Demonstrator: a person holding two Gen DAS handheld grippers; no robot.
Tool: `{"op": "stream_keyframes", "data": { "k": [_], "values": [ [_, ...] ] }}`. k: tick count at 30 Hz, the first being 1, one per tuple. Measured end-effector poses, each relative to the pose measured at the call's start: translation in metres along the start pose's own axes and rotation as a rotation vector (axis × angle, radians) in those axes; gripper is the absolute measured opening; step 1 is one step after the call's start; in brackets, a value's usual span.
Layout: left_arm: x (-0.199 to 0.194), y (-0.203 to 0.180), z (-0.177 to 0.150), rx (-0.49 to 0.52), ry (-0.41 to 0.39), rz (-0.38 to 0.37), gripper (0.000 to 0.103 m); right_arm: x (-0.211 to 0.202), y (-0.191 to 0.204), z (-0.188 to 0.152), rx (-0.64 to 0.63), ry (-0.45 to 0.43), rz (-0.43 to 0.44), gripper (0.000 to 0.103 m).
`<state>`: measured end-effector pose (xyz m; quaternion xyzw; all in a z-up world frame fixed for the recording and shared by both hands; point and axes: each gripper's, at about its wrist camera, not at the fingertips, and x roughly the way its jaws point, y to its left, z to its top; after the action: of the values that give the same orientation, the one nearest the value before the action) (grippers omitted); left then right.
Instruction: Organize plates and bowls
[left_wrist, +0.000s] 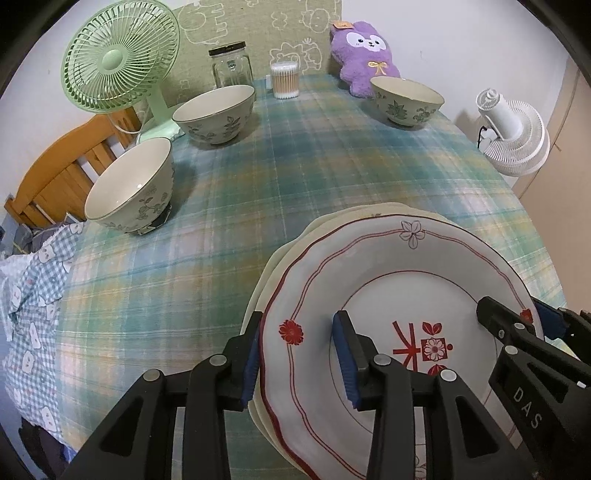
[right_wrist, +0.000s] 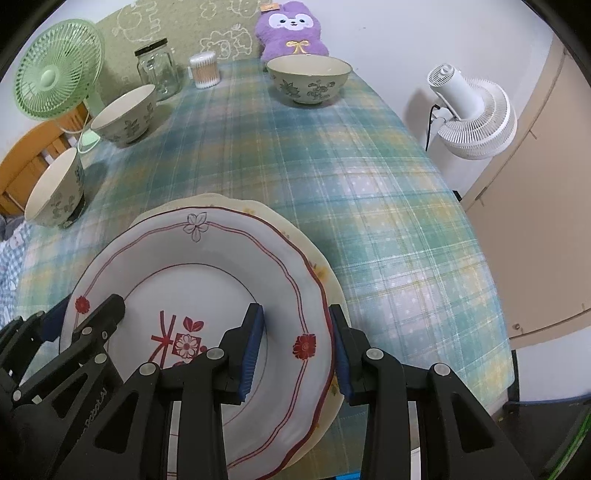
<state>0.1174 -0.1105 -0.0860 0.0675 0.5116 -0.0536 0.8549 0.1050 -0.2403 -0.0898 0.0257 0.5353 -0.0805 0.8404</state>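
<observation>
A white plate with red flowers and a red rim line (left_wrist: 388, 280) (right_wrist: 207, 284) lies on top of a stack of cream plates (left_wrist: 369, 214) (right_wrist: 258, 214) at the near edge of the table. My left gripper (left_wrist: 299, 354) (right_wrist: 85, 314) straddles the plate's left rim, one pad outside and one on the inner slope, shut on it. My right gripper (right_wrist: 295, 347) (left_wrist: 521, 315) clasps the opposite rim the same way. Three green-leaf bowls stand apart: near left (left_wrist: 133, 192) (right_wrist: 55, 192), far left (left_wrist: 214, 114) (right_wrist: 125, 114), far right (left_wrist: 406, 103) (right_wrist: 308, 79).
A green fan (left_wrist: 118, 59), a glass jar (left_wrist: 231, 64), a tub of cotton swabs (left_wrist: 284, 79) and a purple plush (left_wrist: 364, 48) line the table's back. A white fan (left_wrist: 513, 129) stands off its right side, a wooden chair (left_wrist: 59, 177) and checked cloth (left_wrist: 33, 295) off its left.
</observation>
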Motion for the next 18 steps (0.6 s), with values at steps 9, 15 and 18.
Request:
{"op": "stream_keyframes", "data": {
  "k": [9,15,18],
  "values": [
    [0.001,-0.005,-0.003,0.031,-0.004,0.025,0.037,0.002,0.009,0.001,-0.060,-0.003,-0.052,0.037],
    [0.001,-0.003,-0.003,0.023,-0.015,0.013,0.038,0.002,0.012,0.001,-0.075,0.003,-0.064,0.039],
    [0.000,0.000,-0.003,0.017,-0.021,0.005,0.038,0.002,0.009,0.001,-0.066,0.008,-0.075,0.039]
  ]
}}
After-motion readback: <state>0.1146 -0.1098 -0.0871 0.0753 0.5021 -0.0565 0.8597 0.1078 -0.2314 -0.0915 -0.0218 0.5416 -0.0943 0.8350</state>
